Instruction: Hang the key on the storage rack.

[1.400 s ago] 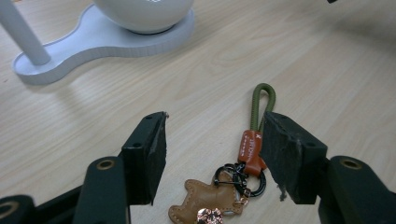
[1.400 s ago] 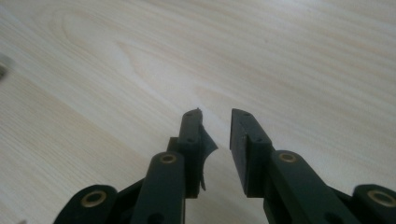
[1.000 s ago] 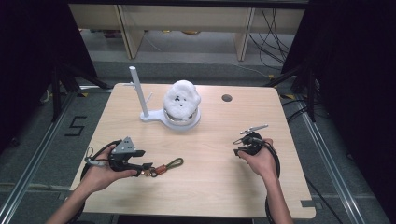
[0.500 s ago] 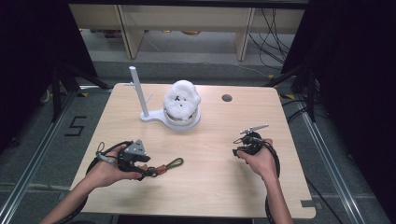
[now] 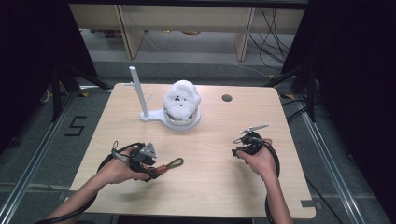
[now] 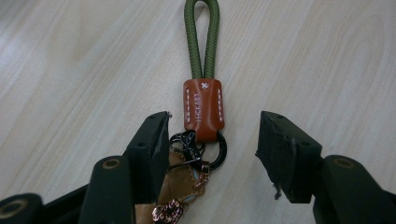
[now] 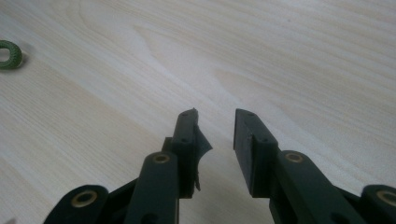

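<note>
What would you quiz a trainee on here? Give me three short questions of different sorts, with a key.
1. True or false: the left gripper has its jaws clamped shut on the keychain.
2. Multiple choice: the white stand sits (A) at the table's far side, next to the fluffy white object; (B) under the right gripper; (C) on the floor.
3. Fill in: the keychain's cord loop is ___ in colour.

Key: 1 false, the jaws stand apart on either side of the leather tab. 2 A. 3 green.
</note>
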